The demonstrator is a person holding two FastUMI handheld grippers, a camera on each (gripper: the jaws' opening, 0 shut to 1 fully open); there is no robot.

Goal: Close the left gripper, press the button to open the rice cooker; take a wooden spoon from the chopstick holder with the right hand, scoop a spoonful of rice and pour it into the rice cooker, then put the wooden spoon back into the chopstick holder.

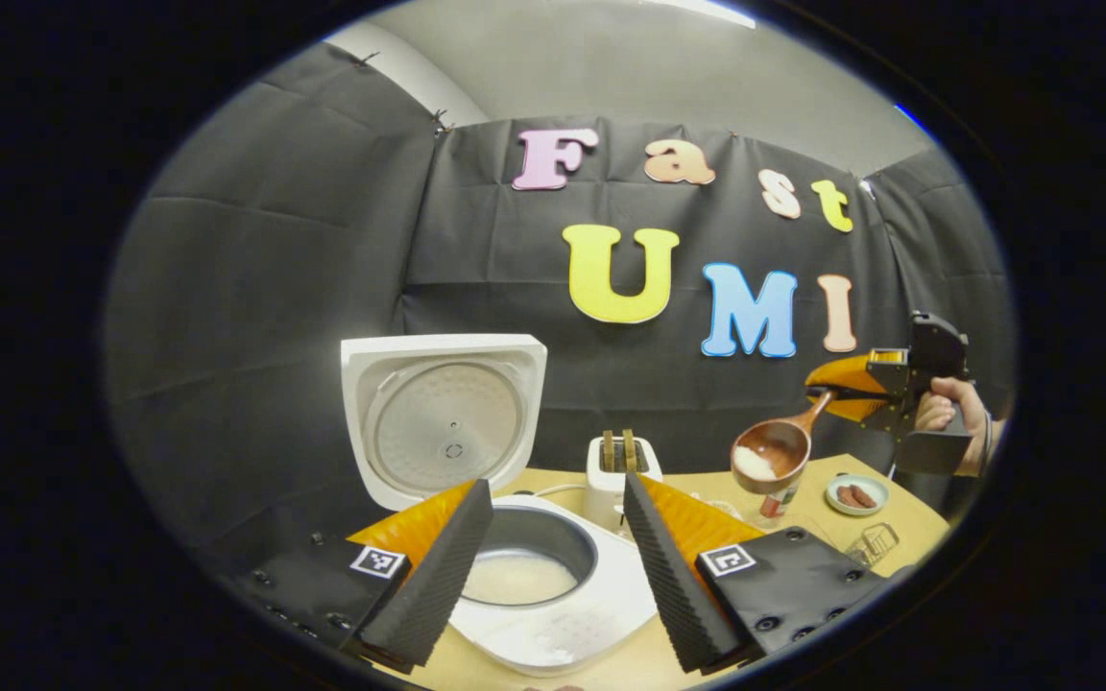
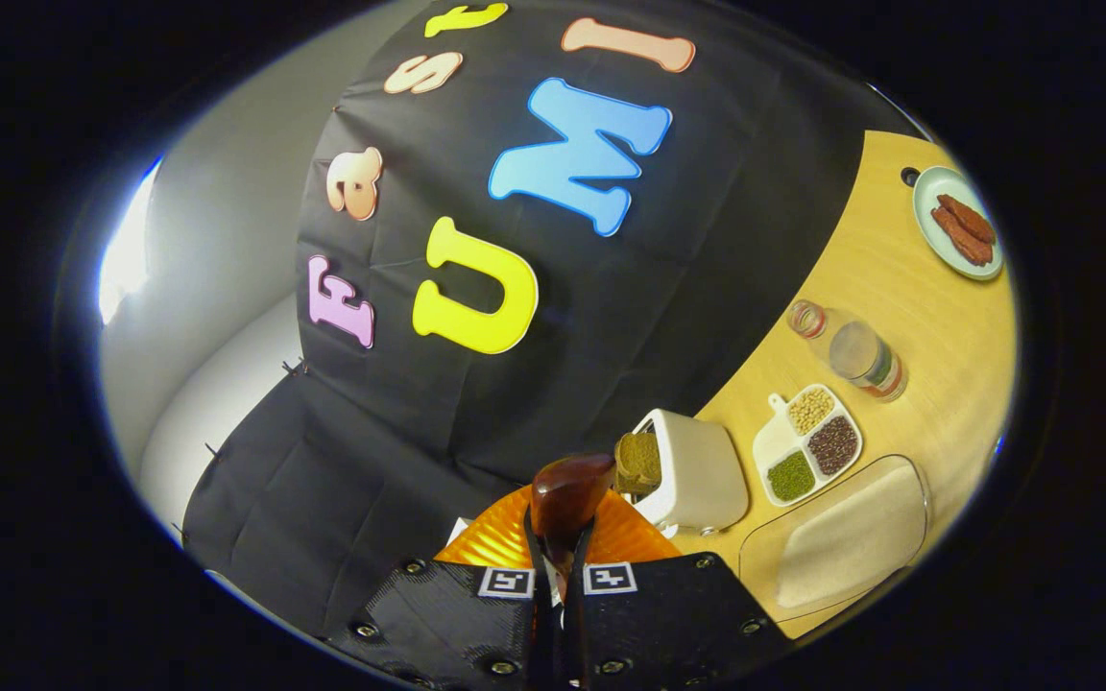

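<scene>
Here the left claw (image 1: 553,566) hangs spread wide over the open rice cooker (image 1: 553,585), touching nothing; its lid (image 1: 443,413) stands upright and white rice lies in the pot. Off to the side, the right claw (image 1: 836,392) is pinched tight on the wooden spoon (image 1: 772,453) handle, the bowl carrying rice above the bench (image 1: 908,523), near the toaster (image 1: 622,470).

Handheld grippers, black plates, orange finger backs
Left gripper (image 1: 558,552): ribbed pads, square tag markers, dark screws; right gripper (image 2: 558,537) same; hand (image 1: 947,411) wears dark wristband.
</scene>
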